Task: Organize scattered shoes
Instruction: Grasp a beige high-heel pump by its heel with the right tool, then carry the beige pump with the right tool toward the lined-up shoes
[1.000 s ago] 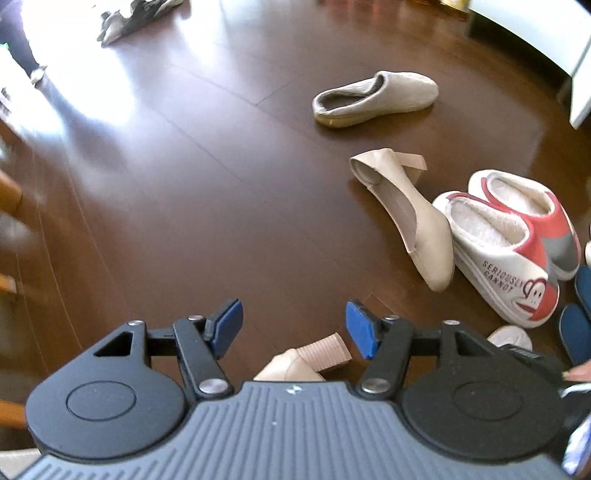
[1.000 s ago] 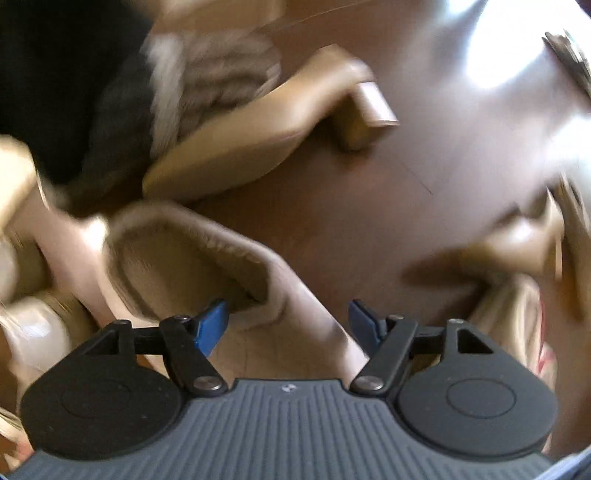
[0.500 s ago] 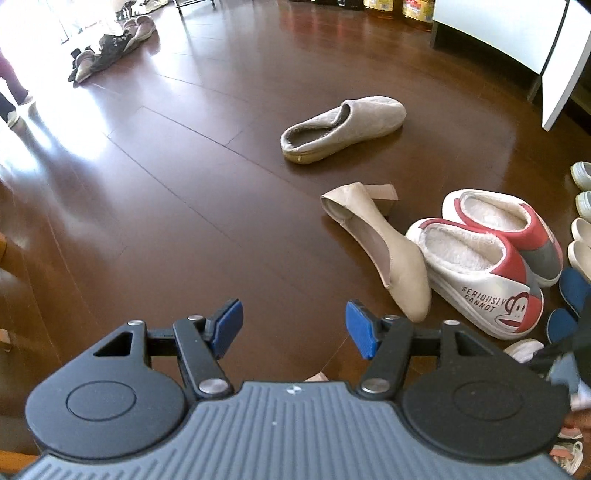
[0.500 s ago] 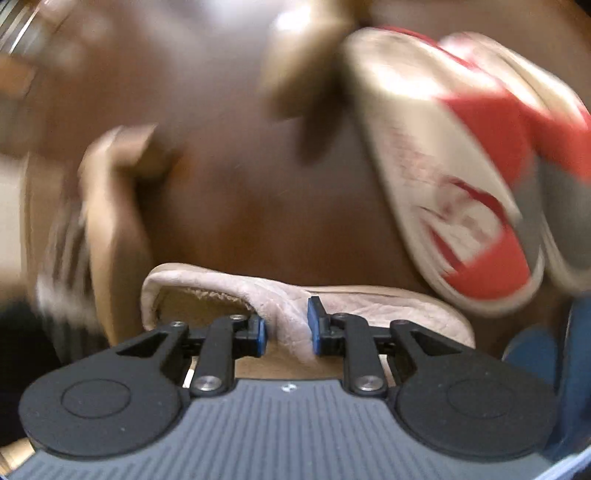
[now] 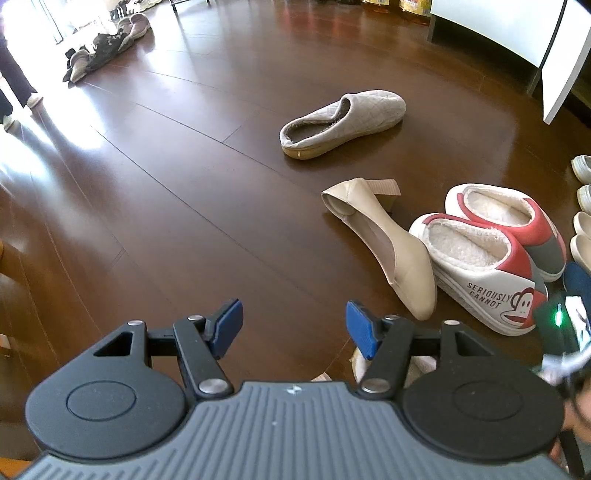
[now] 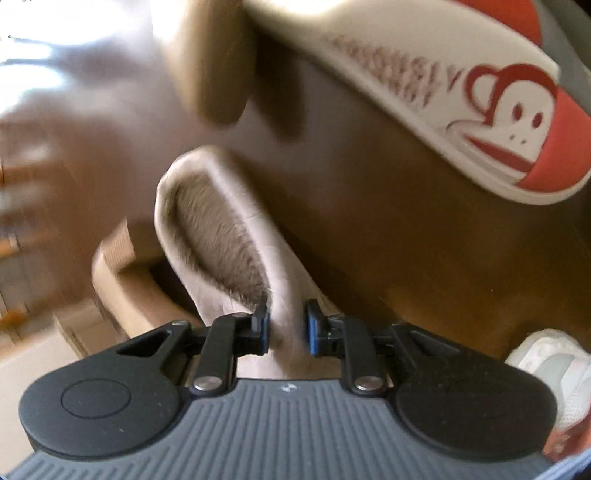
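In the right wrist view my right gripper (image 6: 287,328) is shut on the rim of a beige fur-lined slipper (image 6: 218,229), which hangs in front of it; the view is blurred. The matching beige slipper (image 5: 343,123) lies alone on the dark wood floor in the left wrist view. My left gripper (image 5: 294,328) is open above bare floor, holding nothing. A beige high-heeled shoe (image 5: 384,243) lies on its side beside a pair of white and red monkey slippers (image 5: 491,254). One monkey slipper (image 6: 443,92) fills the upper right of the right wrist view, with the heeled shoe's toe (image 6: 218,70) next to it.
White shoes (image 5: 583,199) line the right edge, with a blue shoe (image 5: 576,280) below them. More shoes (image 5: 103,55) lie far off at the upper left by a person's legs (image 5: 14,77). White furniture (image 5: 517,29) stands at the upper right. A second heeled shoe (image 6: 125,288) lies under the held slipper.
My right gripper went from open around the beige slipper to shut on its rim and swung it toward the monkey slippers. The left gripper rose and pulled back, staying open.
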Action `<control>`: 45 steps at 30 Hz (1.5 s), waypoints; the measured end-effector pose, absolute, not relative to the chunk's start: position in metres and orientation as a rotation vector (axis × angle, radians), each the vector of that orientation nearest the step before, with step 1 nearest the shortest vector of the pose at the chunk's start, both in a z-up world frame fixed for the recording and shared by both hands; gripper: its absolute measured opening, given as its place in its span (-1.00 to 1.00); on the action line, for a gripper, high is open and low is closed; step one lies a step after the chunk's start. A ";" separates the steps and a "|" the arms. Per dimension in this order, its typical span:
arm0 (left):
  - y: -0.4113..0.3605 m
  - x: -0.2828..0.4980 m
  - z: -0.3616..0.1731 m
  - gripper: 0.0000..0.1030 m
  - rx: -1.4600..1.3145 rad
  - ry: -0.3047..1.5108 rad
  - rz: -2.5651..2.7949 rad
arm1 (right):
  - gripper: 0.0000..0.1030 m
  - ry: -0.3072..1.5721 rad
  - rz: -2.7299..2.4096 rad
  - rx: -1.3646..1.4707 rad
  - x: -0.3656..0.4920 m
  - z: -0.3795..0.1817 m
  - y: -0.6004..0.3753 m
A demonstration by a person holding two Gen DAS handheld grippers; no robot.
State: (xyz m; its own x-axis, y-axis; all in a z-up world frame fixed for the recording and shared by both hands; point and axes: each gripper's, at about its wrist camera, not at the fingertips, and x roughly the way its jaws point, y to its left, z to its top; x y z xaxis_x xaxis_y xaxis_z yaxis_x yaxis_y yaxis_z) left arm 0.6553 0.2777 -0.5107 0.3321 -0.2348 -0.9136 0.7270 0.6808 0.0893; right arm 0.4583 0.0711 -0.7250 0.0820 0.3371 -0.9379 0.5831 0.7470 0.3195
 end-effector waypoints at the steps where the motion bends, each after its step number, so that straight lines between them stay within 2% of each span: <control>1: 0.278 0.655 -0.511 0.24 0.547 1.057 -0.672 | -0.72 1.523 -0.174 0.715 0.461 -0.723 0.080; 10: 0.274 0.659 -0.513 0.24 0.564 1.059 -0.680 | -0.67 1.527 0.030 0.535 0.474 -0.725 0.106; 11: 0.275 0.661 -0.513 0.24 0.564 1.060 -0.677 | -0.50 1.523 -0.003 0.582 0.474 -0.724 0.097; 12: 0.275 0.663 -0.513 0.25 0.564 1.060 -0.673 | -0.21 1.508 -0.039 0.638 0.473 -0.720 0.086; 14: 0.275 0.666 -0.513 0.26 0.564 1.061 -0.667 | 0.00 1.457 -0.074 0.689 0.475 -0.708 0.069; 20: 0.277 0.676 -0.513 0.30 0.566 1.063 -0.647 | 0.01 1.204 -0.135 0.498 0.524 -0.650 0.031; 22: 0.278 0.679 -0.513 0.31 0.566 1.063 -0.641 | 0.11 1.165 -0.126 0.394 0.551 -0.641 0.032; 23: 0.277 0.681 -0.513 0.31 0.563 1.064 -0.641 | 0.26 1.161 -0.127 0.362 0.565 -0.638 0.031; 24: 0.277 0.683 -0.513 0.31 0.560 1.065 -0.641 | 0.31 1.156 -0.130 0.334 0.578 -0.640 0.032; 31: 0.276 0.698 -0.511 0.32 0.539 1.070 -0.645 | 0.29 1.232 -0.180 0.135 0.640 -0.665 0.017; 33: 0.275 0.702 -0.511 0.32 0.533 1.072 -0.646 | -0.13 1.264 -0.157 0.080 0.649 -0.676 0.013; 35: 0.275 0.706 -0.510 0.31 0.527 1.073 -0.647 | -0.37 1.260 -0.134 0.049 0.648 -0.672 0.015; 39: 0.273 0.713 -0.510 0.32 0.513 1.079 -0.651 | -0.59 1.257 -0.235 0.134 0.636 -0.661 -0.003; 42: 0.268 0.715 -0.514 0.32 0.503 1.093 -0.662 | -0.69 1.265 -0.293 0.183 0.623 -0.652 -0.018; 44: 0.264 0.716 -0.518 0.32 0.509 1.102 -0.674 | -0.69 1.272 -0.305 0.229 0.621 -0.655 -0.029; 45: 0.262 0.715 -0.519 0.32 0.514 1.106 -0.680 | -0.56 1.276 -0.300 0.241 0.624 -0.657 -0.032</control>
